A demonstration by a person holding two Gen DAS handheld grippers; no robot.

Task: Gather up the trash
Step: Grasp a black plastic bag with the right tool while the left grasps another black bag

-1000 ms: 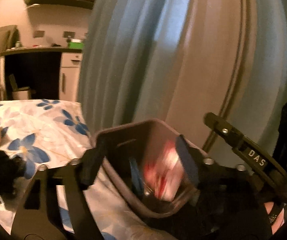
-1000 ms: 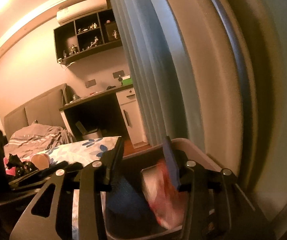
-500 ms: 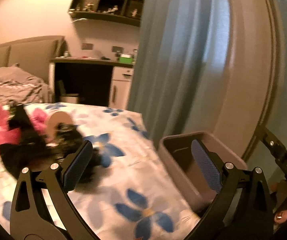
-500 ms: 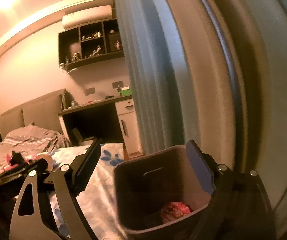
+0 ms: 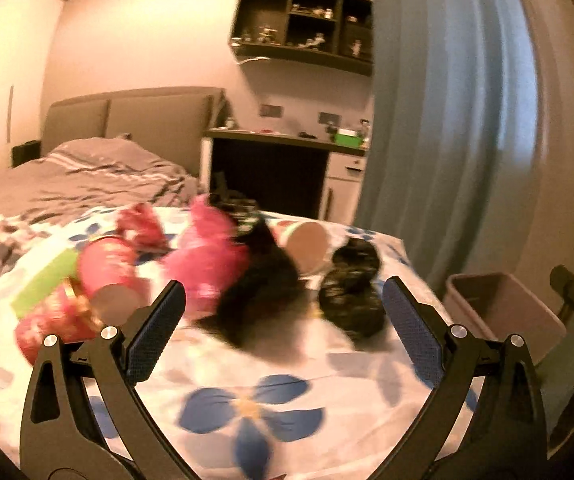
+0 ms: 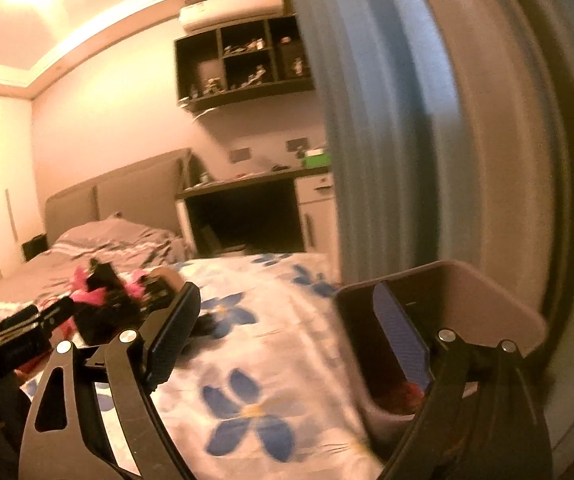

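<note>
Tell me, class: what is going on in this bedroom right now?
A person with a gripper in each hand is clearing trash off a floral bedcover. Both the left gripper and the right gripper are open and hold nothing. The left one faces a pile of litter: pink wrappers, black crumpled bags and a paper cup. A bin beside the bed already holds something red.

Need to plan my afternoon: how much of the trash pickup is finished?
Barely started. Done: a red wrapper lies in the bin. In hand: nothing; left gripper and right gripper are open. Left: pink cup, paper cup, pink and black bags on the bed.
</note>
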